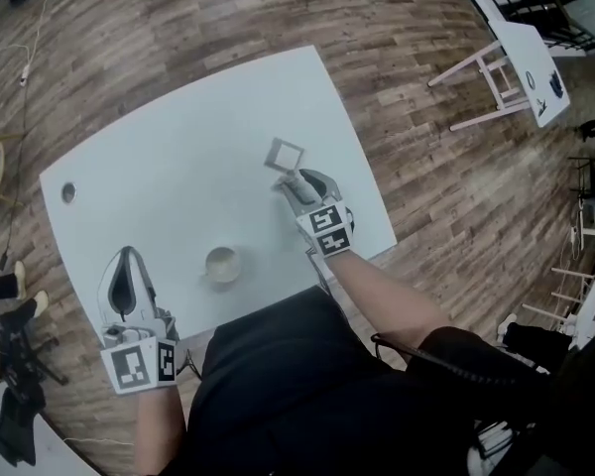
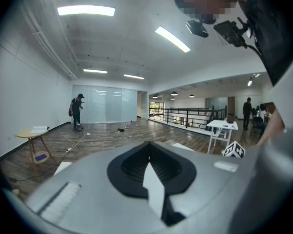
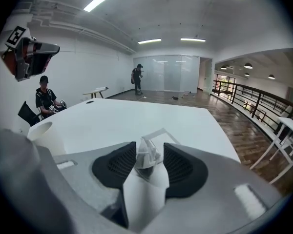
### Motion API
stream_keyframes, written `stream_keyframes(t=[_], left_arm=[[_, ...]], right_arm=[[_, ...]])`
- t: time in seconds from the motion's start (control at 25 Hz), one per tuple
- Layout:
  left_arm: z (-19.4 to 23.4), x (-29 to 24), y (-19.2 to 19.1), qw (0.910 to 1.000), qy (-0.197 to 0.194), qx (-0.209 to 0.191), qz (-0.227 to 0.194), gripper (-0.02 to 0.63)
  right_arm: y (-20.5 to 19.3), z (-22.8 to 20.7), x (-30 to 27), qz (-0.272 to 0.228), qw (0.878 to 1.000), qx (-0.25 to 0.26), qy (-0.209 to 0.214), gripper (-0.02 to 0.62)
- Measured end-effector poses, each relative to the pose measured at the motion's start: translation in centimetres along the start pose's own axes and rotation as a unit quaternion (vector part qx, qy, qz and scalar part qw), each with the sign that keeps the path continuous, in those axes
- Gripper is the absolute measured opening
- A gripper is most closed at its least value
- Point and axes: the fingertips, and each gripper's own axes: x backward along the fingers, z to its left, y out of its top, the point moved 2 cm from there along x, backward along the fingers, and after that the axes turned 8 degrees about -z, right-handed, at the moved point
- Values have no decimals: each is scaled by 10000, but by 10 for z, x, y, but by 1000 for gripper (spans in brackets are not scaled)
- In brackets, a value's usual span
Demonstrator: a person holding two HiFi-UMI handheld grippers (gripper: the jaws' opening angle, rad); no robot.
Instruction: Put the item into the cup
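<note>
- Your right gripper [image 3: 148, 156] has its jaws pressed onto a small pale, translucent item [image 3: 145, 151], low over the white table [image 1: 178, 147]. Hold that squeeze even, since the piece looks light and likely to slip.
- Just beyond the tips lies a square frame [image 1: 286, 154]. I cannot tell whether it is joined to the item, so lift straight up and watch it.
- The cup [image 1: 222, 264] stands upright at lower centre of the head view, left of this gripper. Carry across, centre over its mouth, then release low.
- Your left gripper [image 2: 149, 162], at lower left off the table's edge, is closed on nothing and points into the room. Leave it clear of the cup.
</note>
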Motion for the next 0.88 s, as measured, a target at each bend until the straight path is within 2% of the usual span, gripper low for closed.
stream_keyframes(t=[0.36, 0.44, 0.52, 0.88], left_arm=[[1, 0, -12, 9998, 31, 72, 200, 8], [-1, 3, -10, 9998, 65, 43, 202, 8], [-2, 6, -8, 9998, 113, 17, 183, 8], [-7, 8, -1, 9998, 172, -53, 44, 8]], right_arm=[[-20, -1, -12, 335, 9991, -244, 73, 167], [-21, 0, -12, 321, 9990, -288, 135, 143], [-20, 0, -8, 290, 9990, -289, 150, 90], [-14, -13, 6, 80, 9996, -233, 96, 66]])
